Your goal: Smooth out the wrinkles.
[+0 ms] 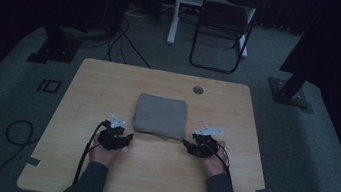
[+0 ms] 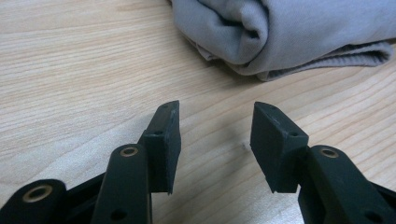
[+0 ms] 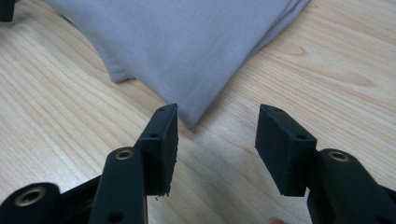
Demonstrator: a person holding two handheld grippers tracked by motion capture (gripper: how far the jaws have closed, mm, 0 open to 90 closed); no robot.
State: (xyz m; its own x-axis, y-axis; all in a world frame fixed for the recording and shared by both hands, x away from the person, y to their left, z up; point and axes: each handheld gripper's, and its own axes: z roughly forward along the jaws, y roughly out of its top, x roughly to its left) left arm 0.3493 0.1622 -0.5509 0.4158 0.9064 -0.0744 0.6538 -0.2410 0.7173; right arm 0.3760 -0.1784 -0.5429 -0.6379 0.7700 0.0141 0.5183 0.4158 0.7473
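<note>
In the high view, a folded grey cloth [image 1: 160, 116] lies flat near the middle of the wooden worktop [image 1: 110, 82], its near edge facing the person. The left gripper [image 1: 124, 137] sits just off the cloth's near left corner, and the right gripper [image 1: 187, 145] sits just off its near right corner; both are held low over the worktop, and neither touches the cloth. A folding chair [image 1: 221, 22] stands on the floor beyond the worktop. In the left gripper view, the fingers [image 2: 163, 140] stand wide apart with only bare wood between them. The cloth [image 2: 289, 32] lies ahead of them, showing its rolled fold and stacked edges, clear of both fingers. In the right gripper view, the fingers [image 3: 161, 140] are likewise spread wide and hold nothing. A corner of the cloth [image 3: 187, 51] points toward the gap and ends just ahead of the left-hand finger, apart from the pads.
</note>
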